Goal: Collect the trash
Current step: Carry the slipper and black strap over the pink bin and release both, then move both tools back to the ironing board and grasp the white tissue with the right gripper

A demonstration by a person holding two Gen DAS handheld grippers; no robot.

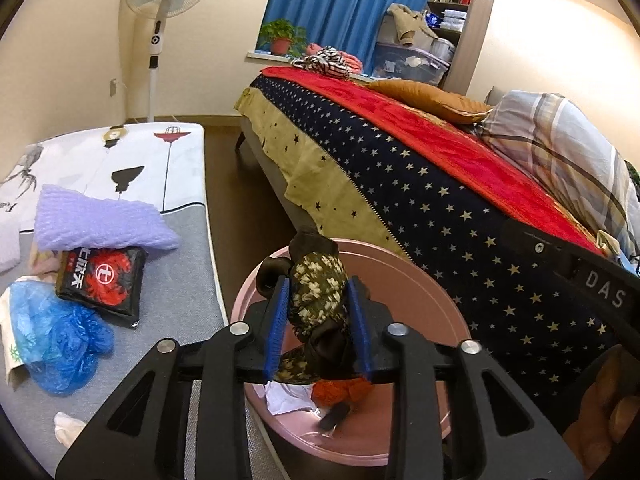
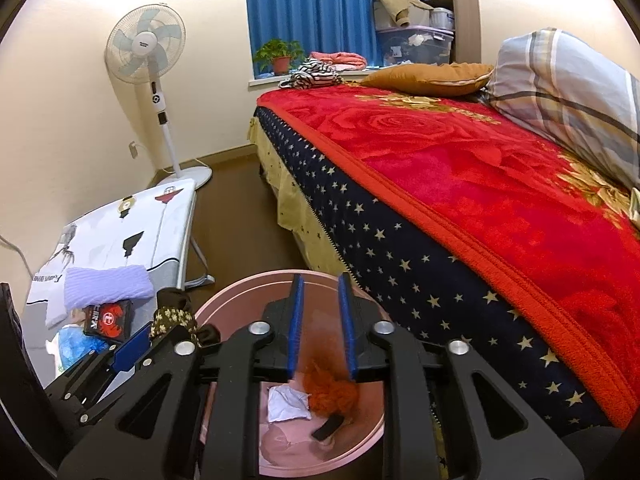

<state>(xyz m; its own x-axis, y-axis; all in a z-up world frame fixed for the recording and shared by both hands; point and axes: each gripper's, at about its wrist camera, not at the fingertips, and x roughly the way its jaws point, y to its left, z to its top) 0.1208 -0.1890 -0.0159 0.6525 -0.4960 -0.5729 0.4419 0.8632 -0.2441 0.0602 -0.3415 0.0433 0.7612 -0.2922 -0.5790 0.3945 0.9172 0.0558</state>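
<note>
My left gripper is shut on a brown floral cloth scrap and holds it above the pink bin. The scrap also shows in the right wrist view, left of the bin. My right gripper is open and empty over the bin. Inside the bin lie an orange fuzzy clump, a white crumpled paper and a small black piece. On the low table lie a black-red packet, a blue plastic bag and a purple bubble wrap.
A bed with a red blanket and star-patterned side stands right of the bin. A standing fan is at the back wall. A white tissue lies near the table's front edge. Brown floor runs between table and bed.
</note>
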